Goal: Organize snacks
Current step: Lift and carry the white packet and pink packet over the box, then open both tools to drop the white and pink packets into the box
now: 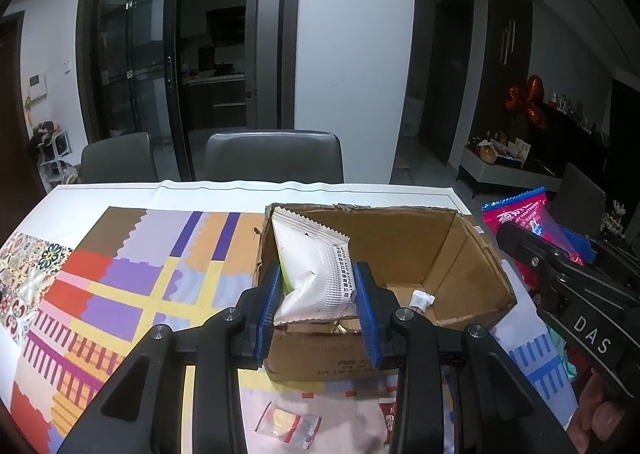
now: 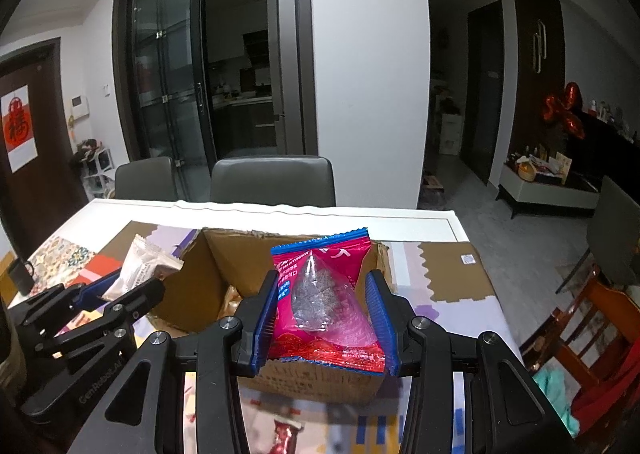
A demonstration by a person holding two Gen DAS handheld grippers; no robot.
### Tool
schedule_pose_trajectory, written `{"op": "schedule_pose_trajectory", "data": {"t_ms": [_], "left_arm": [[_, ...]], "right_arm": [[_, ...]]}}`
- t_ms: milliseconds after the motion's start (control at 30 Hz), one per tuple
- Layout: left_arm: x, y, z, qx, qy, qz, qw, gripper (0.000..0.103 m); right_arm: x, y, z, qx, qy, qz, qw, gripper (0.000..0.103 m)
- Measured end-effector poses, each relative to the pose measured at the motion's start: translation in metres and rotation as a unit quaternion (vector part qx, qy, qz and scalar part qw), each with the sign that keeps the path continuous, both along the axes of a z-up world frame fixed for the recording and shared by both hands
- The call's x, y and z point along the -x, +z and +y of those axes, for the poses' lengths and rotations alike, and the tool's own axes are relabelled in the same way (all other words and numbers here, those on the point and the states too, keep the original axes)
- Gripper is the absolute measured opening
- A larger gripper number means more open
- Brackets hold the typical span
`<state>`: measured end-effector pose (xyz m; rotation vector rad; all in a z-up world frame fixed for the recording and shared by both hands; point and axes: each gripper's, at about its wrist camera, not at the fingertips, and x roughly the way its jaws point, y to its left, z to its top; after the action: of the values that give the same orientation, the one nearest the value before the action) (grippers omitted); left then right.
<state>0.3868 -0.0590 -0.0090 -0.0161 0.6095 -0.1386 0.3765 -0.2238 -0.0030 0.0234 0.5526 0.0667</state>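
The left claw (image 1: 316, 302) pinches a white snack packet (image 1: 310, 274) between its blue pads, holding it upright over the near left corner of the open cardboard box (image 1: 404, 250). The right claw (image 2: 326, 314) grips a pink snack packet (image 2: 326, 294) in the same way, above the near wall of the box. Both claws point forward, side by side. The box stands on the counter (image 1: 120, 274), and a small wrapped snack (image 1: 288, 424) lies in front of it.

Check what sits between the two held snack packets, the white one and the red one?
The open cardboard box. In the right wrist view it lies between the white packet in the left gripper and the red packet in the right gripper.
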Motion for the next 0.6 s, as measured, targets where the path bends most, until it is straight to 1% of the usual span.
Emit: {"op": "schedule_pose_trajectory", "data": {"t_ms": [600], "left_arm": [[-0.038,-0.010,-0.011,-0.009,-0.024,0.014,0.9996,0.036]], "right_arm": [[-0.038,-0.010,0.000,0.000,0.006,0.014,1.000,0.044]]}}
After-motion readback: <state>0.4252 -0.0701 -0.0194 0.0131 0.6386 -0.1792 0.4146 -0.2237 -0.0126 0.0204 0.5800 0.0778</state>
